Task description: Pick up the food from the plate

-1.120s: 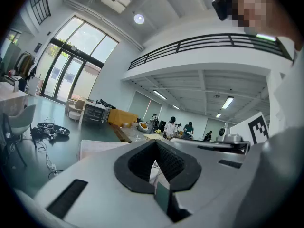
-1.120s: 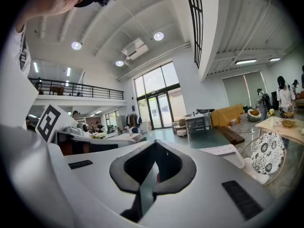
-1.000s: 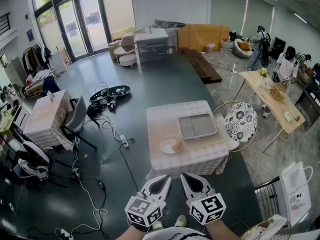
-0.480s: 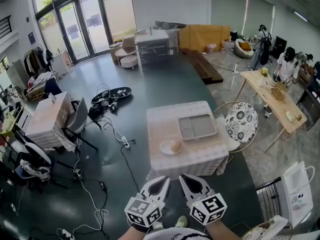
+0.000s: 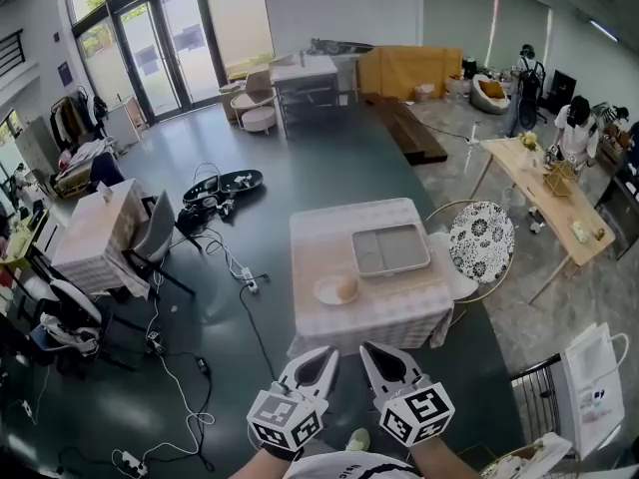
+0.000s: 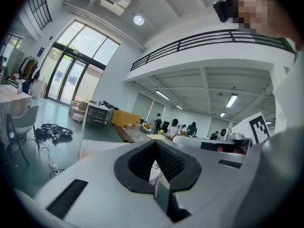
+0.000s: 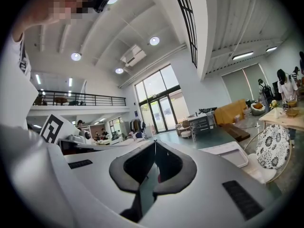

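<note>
Worktop (image 5: 329,236): checked cloth, stands alone mid-floor, well ahead of the person

Grey tray (image 5: 390,249): on the worktop, far right part, looks empty

White plate (image 5: 323,293): near the front edge, just beside the tray's near left corner, not touching it

Food (image 5: 346,287): on the plate, right of its centre; one round tan lump, perhaps a bun, too small to be sure

Left claw (image 5: 321,359), right claw (image 5: 377,359): both low by the body, well short of the worktop; each has its jaws together with nothing between them

Handling (judgement): probably light and soft, will dent if squeezed hard. Take it across its widest middle from above, with a gentle close. The plate may slide on the cloth if nudged

Views: only the head view shows the plate and food. The right gripper view looks level across the room and catches the tray and the patterned chair (image 7: 272,146), not the plate. The left gripper view shows a strip of cloth beyond its jaws, no plate
</note>
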Action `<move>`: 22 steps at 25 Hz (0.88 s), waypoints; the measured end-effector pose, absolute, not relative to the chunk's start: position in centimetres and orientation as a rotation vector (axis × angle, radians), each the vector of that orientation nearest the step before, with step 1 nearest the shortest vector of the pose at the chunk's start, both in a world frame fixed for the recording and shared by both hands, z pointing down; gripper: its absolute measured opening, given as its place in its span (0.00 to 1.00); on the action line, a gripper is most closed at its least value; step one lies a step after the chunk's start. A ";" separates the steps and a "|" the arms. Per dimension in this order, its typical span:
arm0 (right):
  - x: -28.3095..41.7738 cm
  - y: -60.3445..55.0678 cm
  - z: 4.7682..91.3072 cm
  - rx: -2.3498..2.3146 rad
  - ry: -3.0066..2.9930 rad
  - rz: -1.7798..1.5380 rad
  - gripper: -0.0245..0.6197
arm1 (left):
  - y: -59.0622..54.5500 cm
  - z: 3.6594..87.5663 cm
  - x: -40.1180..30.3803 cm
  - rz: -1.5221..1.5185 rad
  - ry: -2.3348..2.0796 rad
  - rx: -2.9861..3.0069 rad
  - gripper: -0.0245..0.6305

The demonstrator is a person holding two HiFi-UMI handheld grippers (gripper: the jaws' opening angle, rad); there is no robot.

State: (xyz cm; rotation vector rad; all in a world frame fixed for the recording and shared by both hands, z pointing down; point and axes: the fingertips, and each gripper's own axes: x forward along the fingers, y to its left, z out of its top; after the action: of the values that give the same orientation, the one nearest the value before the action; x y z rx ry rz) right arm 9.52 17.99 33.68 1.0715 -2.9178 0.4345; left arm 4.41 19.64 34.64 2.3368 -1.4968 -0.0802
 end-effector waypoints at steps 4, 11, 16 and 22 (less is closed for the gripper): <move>9.9 17.6 33.9 1.067 -2.925 0.452 0.06 | 19.5 34.9 4.7 -0.066 -1.510 2.332 0.05; 10.2 15.7 34.6 1.092 -2.907 0.470 0.06 | 17.6 35.3 4.7 -0.063 -1.504 2.332 0.05; 9.4 13.3 35.4 1.112 -2.884 0.480 0.06 | 15.0 36.0 3.7 -0.061 -1.485 2.332 0.05; 7.2 8.8 36.9 1.137 -2.837 0.507 0.06 | 10.3 37.1 1.5 -0.051 -1.459 2.337 0.05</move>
State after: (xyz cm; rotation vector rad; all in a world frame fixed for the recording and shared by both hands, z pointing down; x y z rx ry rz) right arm 7.20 8.84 36.87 1.1369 -2.8371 0.5071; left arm 1.54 10.26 37.14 2.3371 -1.4587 -0.0508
